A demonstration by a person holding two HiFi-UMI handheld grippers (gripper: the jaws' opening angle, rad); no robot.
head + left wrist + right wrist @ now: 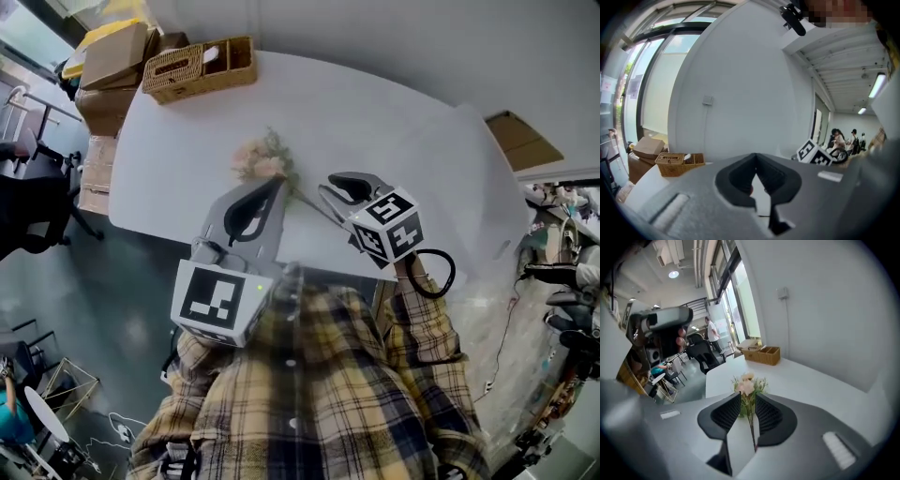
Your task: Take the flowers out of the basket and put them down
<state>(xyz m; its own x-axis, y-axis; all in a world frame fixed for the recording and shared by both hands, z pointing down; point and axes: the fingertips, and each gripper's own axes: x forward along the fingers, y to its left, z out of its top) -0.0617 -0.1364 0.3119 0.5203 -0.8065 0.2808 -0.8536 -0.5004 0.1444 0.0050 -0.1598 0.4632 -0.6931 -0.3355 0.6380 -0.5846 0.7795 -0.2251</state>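
Flowers: a small bunch of pale pink blooms with green leaves [265, 161] lay flat on the white table [178, 150], out of the basket, with its thin stem trailing toward the person.
Flowers, right gripper view: the bunch [746, 385] showed through the gap between the jaws, blooms at the far end and stem running back along the gap.
Basket: a wicker basket with compartments [200, 67] sat at the far corner of the table, well apart from the flowers; it also showed in the left gripper view [678, 163] and the right gripper view [764, 354].
Right gripper: the right gripper [345, 190] hung above the table near the stem end, and its jaws stood apart with clear space on each side of the stem, so it gripped nothing [746, 401].
Left gripper: the left gripper [272, 187] was just beside the blooms on the person's side; its jaw tips met at the front and nothing was held between them [755, 157].
Marker cube: the right gripper's cube [389, 225] appeared at the right of the left gripper view [813, 153].
Surroundings: cardboard boxes [112, 56] were stacked beside the table's far left corner.
Person: a plaid shirt [319, 394] filled the bottom of the head view.
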